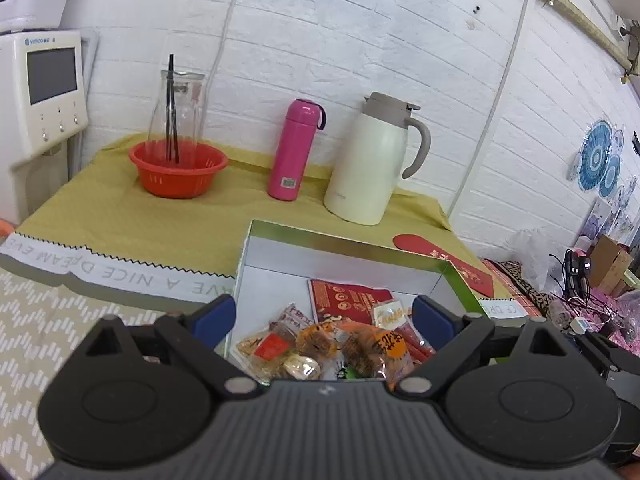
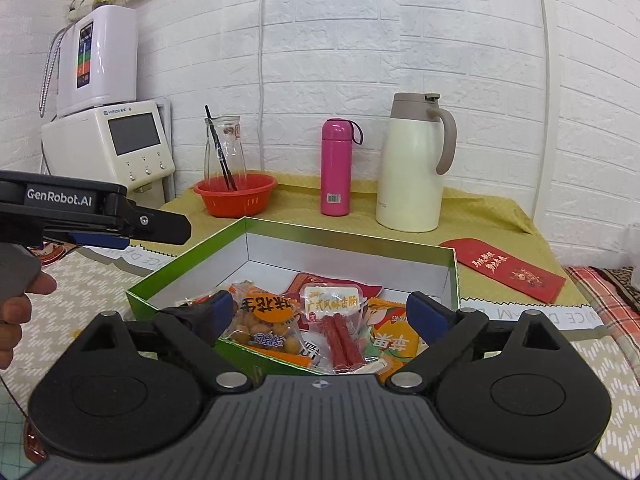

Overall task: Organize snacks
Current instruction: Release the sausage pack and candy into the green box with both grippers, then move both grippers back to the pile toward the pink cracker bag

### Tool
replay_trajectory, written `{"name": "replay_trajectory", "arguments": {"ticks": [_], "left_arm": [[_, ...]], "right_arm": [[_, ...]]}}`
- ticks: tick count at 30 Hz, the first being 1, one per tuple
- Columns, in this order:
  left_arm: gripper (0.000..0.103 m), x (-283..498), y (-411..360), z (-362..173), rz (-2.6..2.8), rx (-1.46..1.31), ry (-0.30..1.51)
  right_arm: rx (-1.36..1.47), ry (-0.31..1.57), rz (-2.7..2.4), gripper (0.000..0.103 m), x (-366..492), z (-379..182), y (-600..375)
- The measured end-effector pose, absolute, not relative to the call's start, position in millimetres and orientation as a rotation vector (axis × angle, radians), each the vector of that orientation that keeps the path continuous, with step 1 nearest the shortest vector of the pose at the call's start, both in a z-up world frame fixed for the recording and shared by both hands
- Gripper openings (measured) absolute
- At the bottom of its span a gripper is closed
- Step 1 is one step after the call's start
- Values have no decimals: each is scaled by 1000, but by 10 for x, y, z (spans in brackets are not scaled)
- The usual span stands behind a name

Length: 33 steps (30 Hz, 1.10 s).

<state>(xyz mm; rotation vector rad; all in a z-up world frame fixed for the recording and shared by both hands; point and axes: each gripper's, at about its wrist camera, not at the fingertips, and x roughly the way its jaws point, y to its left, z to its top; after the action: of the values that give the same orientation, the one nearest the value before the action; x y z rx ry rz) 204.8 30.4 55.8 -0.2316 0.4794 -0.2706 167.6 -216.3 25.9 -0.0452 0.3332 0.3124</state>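
Both grippers are sitting closest to my cameras, and I am seeing each set of jaws standing wide apart with nothing pinched between the blue pads. Through the left wrist view, my left gripper [image 1: 324,316] is hovering over the near end of the green box [image 1: 360,242], looking down on a heap of wrapped snacks [image 1: 340,344] lying inside it. Through the right wrist view, my right gripper [image 2: 320,312] is pointing into the same green box [image 2: 452,276], where a bag of peanuts [image 2: 266,320] and a pack of red sausages [image 2: 340,332] are lying side by side near the front wall. I am also seeing the left gripper [image 2: 104,236] hanging off to the left of the box there. Behind the box, an orange basket [image 2: 236,194], a pink bottle [image 2: 336,168] and a cream jug [image 2: 412,168] are standing on the yellow cloth [image 2: 480,216].
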Motion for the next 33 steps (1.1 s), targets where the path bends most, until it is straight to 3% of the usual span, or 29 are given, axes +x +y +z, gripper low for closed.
{"name": "replay_trajectory", "arguments": {"ticks": [10,18,33], "left_arm": [[93,1470,300,646,-295,-222,543],[93,865,409,364,-385,-225,541],[93,499,734,70,-408,-265,583]], "right_arm": [[-115,332,350,103,1097,383,-2164],[-191,390,424,103,664,160,-2187],[-270,502,478,103,1194,-295,-1609]]}}
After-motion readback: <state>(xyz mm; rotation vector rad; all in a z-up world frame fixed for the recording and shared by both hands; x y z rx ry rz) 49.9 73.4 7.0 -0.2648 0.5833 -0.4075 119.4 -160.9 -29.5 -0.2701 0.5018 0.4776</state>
